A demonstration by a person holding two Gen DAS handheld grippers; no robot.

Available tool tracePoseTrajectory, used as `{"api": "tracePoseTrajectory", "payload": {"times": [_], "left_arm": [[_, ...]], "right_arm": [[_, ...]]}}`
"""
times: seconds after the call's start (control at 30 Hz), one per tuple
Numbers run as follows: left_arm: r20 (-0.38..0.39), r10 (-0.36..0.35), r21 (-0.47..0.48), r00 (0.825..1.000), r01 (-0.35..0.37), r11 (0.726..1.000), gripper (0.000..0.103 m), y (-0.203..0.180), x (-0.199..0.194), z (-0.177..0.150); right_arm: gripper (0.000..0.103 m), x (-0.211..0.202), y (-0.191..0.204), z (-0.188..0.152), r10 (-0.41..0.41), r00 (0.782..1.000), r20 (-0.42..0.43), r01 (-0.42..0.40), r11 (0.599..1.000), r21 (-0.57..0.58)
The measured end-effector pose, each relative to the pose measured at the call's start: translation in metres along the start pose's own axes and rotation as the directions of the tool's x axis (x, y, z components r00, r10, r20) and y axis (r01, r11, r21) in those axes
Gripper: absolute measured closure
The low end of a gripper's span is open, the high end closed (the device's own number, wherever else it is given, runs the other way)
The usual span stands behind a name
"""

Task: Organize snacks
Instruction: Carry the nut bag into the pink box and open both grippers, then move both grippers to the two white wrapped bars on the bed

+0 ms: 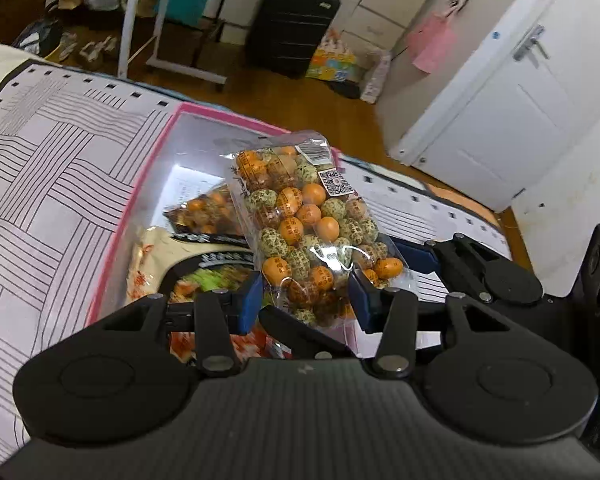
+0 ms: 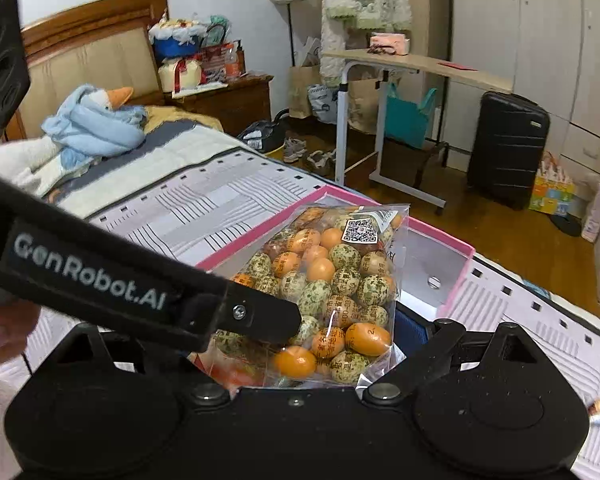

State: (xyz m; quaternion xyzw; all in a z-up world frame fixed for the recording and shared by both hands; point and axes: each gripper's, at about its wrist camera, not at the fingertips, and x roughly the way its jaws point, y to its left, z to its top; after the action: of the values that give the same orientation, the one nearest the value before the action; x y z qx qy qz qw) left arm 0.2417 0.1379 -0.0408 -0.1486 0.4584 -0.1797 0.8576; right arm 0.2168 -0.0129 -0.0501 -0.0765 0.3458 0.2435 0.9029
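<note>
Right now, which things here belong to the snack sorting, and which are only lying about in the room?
Belongs to the job:
- bag of egg snacks, gripped by left gripper
- pink-rimmed box
- snack packets inside the box

Lying about:
- black suitcase
- goose plush
- rolling table

Soft, even daylight fills the room I see, fairly bright, with glare on the clear snack bag (image 1: 312, 220) and a white hot spot inside the pink box (image 1: 180, 176). Edges bend strongly (fisheye), and the door (image 1: 512, 92) looks slightly smeared.
</note>
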Motion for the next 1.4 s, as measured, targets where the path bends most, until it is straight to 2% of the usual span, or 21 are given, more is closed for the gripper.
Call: {"api": "tracePoseTrajectory", "payload": {"times": [0.13, 0.23, 0.37, 0.47, 0.53, 0.67, 0.8, 1.03, 1.13, 1.27, 1.4], "left_arm": [[-0.050, 0.016, -0.014, 0.999, -0.017, 1.000, 0.058, 0.011, 0.031, 0.011], [-0.089, 0.052, -0.007, 0.995, -0.053, 0.999, 0.058, 0.017, 0.051, 0.013], [-0.085, 0.109, 0.044, 0.990, -0.106, 0.993, 0.056, 0.018, 0.065, 0.006], [-0.093, 0.103, 0.073, 0.990, -0.097, 0.993, 0.057, 0.017, 0.068, 0.000], [-0.083, 0.106, 0.077, 0.991, -0.100, 0.992, 0.056, 0.017, 0.066, -0.002], [-0.040, 0.125, 0.091, 0.991, -0.121, 0.989, 0.058, 0.009, 0.051, -0.005], [0.000, 0.089, 0.106, 0.996, -0.088, 0.990, 0.058, 0.001, 0.024, -0.007], [0.052, 0.073, 0.173, 0.996, -0.081, 0.982, 0.056, -0.029, -0.029, -0.019], [0.074, 0.064, 0.212, 0.995, -0.078, 0.974, 0.056, -0.046, -0.044, -0.023], [0.093, 0.037, 0.252, 0.995, -0.059, 0.966, 0.056, -0.073, -0.055, -0.027], [0.067, -0.023, 0.277, 0.998, 0.004, 0.961, 0.056, -0.099, -0.052, -0.028]], "right_arm": [[0.005, 0.030, -0.009, 0.001, 0.013, 0.999, -0.034, -0.015, 0.998, -0.065], [0.004, 0.050, -0.019, 0.001, 0.059, 0.992, -0.113, -0.068, 0.995, -0.076], [0.002, 0.058, -0.012, -0.009, -0.006, 0.986, -0.165, -0.019, 0.989, -0.147], [0.002, 0.050, 0.000, -0.019, -0.045, 0.987, -0.152, 0.009, 0.972, -0.234], [0.002, 0.042, 0.003, -0.023, -0.056, 0.989, -0.140, 0.019, 0.967, -0.254], [0.002, 0.013, 0.002, -0.020, -0.042, 0.992, -0.116, 0.018, 0.979, -0.202], [0.002, -0.027, -0.002, -0.017, -0.047, 0.997, -0.066, 0.035, 0.984, -0.173], [0.003, -0.097, -0.028, -0.015, -0.061, 0.998, -0.016, 0.060, 0.996, -0.073], [0.005, -0.120, -0.049, -0.017, -0.052, 0.998, -0.017, 0.053, 0.999, 0.005], [0.011, -0.143, -0.080, -0.023, -0.032, 0.998, -0.059, 0.038, 0.994, 0.101], [0.014, -0.156, -0.108, -0.033, -0.051, 0.996, -0.077, 0.065, 0.981, 0.185]]}}
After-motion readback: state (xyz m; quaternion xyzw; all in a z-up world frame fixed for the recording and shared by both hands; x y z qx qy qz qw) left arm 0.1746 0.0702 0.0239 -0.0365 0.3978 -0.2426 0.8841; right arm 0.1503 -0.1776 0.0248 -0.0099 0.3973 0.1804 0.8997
